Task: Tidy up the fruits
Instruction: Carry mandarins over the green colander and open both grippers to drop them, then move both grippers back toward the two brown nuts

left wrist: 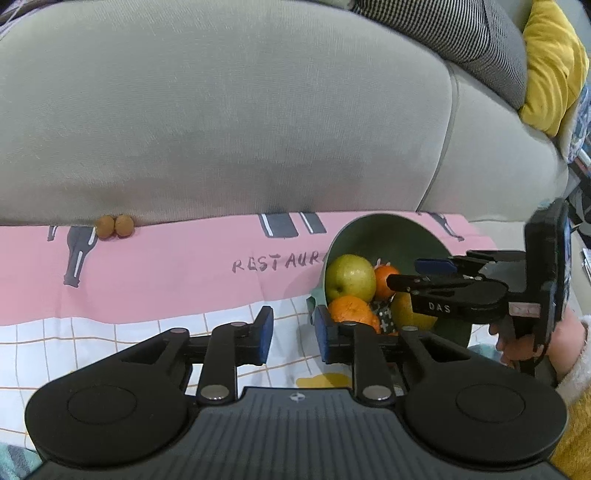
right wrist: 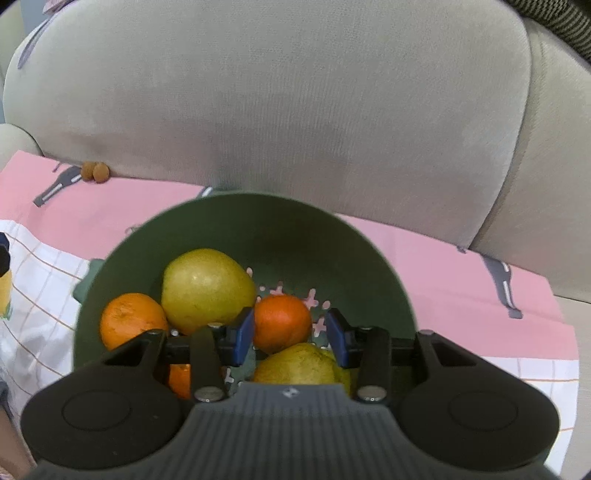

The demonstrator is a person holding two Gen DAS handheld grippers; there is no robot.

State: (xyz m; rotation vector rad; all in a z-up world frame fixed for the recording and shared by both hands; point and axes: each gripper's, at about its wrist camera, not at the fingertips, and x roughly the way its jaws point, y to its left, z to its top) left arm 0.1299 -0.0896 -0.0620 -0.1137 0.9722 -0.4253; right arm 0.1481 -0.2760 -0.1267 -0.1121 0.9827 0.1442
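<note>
A green bowl (right wrist: pixel 280 225) sits on the cloth and holds two yellow-green pears (right wrist: pixel 207 288) and oranges (right wrist: pixel 129 319). My right gripper (right wrist: pixel 290 334) is open over the bowl, its blue pads either side of a small orange (right wrist: pixel 282 321), not closed on it. A second pear (right wrist: pixel 295 363) lies just below. In the left wrist view the bowl (left wrist: pixel 384 232) is at right with the right gripper (left wrist: pixel 424 275) reaching into it. My left gripper (left wrist: pixel 293 332) is open and empty above the cloth, left of the bowl. Two small brown fruits (left wrist: pixel 114 225) lie by the sofa back.
A pink and white checked cloth (left wrist: pixel 166 266) covers the sofa seat. The grey sofa backrest (left wrist: pixel 221 110) rises behind. A yellow cushion (left wrist: pixel 554 66) and striped cushion (left wrist: pixel 461 33) are at upper right. The two brown fruits also show in the right wrist view (right wrist: pixel 95 171).
</note>
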